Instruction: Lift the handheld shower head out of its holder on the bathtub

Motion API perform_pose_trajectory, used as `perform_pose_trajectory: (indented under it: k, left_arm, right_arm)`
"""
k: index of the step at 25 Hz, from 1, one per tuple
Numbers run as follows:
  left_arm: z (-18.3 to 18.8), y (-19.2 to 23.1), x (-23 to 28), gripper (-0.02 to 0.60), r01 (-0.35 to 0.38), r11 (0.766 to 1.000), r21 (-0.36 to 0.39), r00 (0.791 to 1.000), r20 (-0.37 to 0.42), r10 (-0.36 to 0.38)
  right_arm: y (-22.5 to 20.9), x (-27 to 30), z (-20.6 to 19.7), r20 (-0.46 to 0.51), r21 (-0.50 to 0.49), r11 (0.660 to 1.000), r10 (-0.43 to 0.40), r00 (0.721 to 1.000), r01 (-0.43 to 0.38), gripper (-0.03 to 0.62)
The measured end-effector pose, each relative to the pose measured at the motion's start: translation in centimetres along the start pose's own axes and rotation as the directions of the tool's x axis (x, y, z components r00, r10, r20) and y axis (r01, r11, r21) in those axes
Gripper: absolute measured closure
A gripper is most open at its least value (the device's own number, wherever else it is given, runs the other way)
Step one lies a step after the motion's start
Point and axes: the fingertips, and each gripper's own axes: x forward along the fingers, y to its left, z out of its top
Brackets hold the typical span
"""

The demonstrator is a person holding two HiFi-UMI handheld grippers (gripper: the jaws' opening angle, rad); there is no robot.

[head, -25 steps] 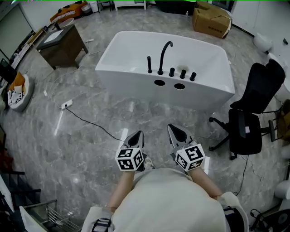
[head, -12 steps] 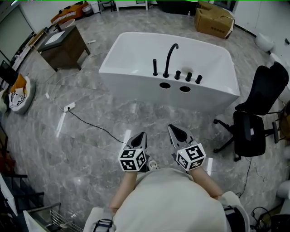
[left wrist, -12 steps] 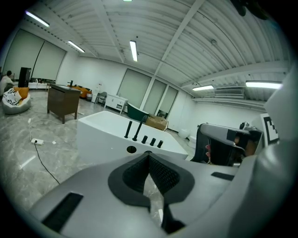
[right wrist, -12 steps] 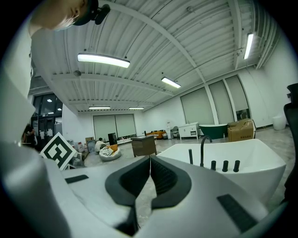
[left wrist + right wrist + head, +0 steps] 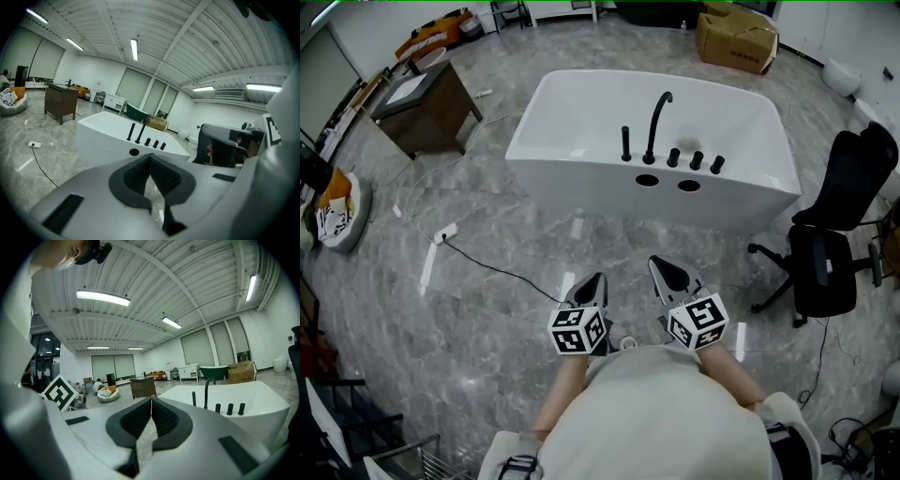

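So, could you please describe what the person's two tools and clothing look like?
The left tool and right tool are matching grey shells that taper to a point, each lined with black ribbed pads. Each carries a white cube printed with black square markers at its rear. The person wears a pale cream top.

From where I stand, open floor (image 5: 534, 234) runs up to the bathtub (image 5: 609, 199), crossed only by a thin cable (image 5: 492, 268) before its left end. On the tub's near rim, the handheld shower head (image 5: 625, 143) has free rim to its left. The tall spout (image 5: 657, 117) stands just beside it on the right, with three knobs (image 5: 695, 160) past that. An office chair (image 5: 830, 244) crowds the tub's right end.
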Motion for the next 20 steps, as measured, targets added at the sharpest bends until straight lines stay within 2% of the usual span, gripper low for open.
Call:
perform_pose_trajectory:
  k: [11, 20]
  left_arm:
    - [0.4, 2.2, 1.0, 0.561, -0.01, 1.0, -0.019, 1.0, -0.012, 0.01]
    - [1.1, 3.9, 3.9, 0.561, -0.06, 0.997, -0.047, 0.998, -0.032, 0.058]
  right_arm:
    - [-0.2, 1.7, -0.3, -0.033, -0.013, 1.0, -0.011, 0.999, 0.011, 0.574]
    - [-2.7, 5.7, 0.0, -0.046, -0.013, 0.999, 0.039, 0.998, -0.04, 0.574]
